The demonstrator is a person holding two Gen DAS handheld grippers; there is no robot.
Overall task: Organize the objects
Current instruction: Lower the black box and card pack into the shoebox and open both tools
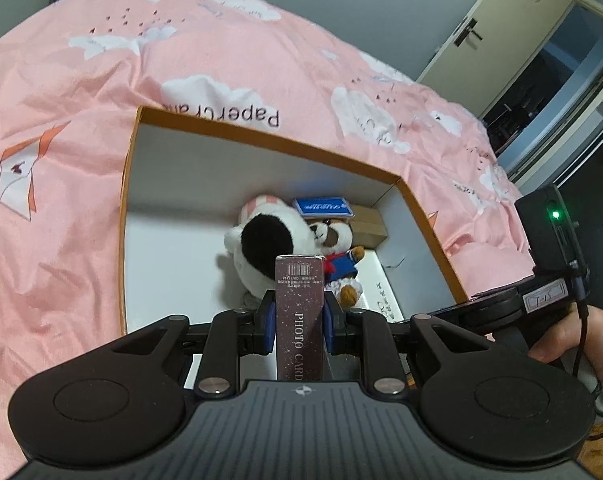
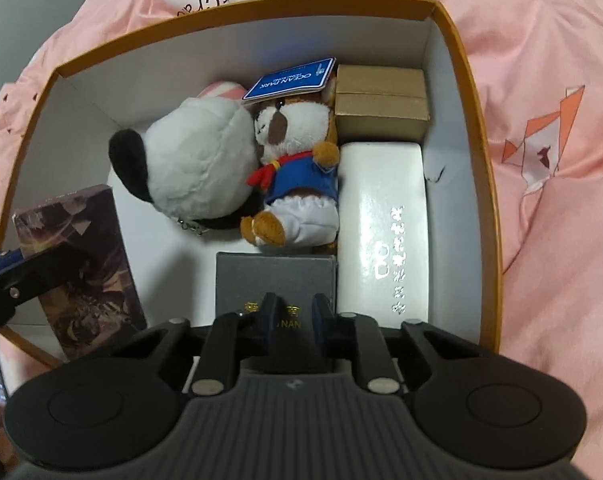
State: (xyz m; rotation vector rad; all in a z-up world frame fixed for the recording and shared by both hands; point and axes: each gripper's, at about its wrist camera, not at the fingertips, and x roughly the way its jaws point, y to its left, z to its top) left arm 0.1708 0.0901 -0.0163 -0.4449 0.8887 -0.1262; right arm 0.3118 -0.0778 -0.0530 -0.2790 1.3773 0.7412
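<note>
Orange-rimmed and white inside, the box sits on the bed with the pink cover, and both of your tools are over it. Your left tool is clamped on the dark photo card pack, which stands upright between the blue pads above the near left part of the box; in the right wrist view the same pack shows near the left wall. Your right tool has its fingers drawn together, and I see nothing held between them; it points down at the grey box lying flat on the box floor. Behind the grey box lie the black-and-white plush and the small brown bear, touching each other. The long white case lies along the right wall, with the cardboard box behind it
</note>
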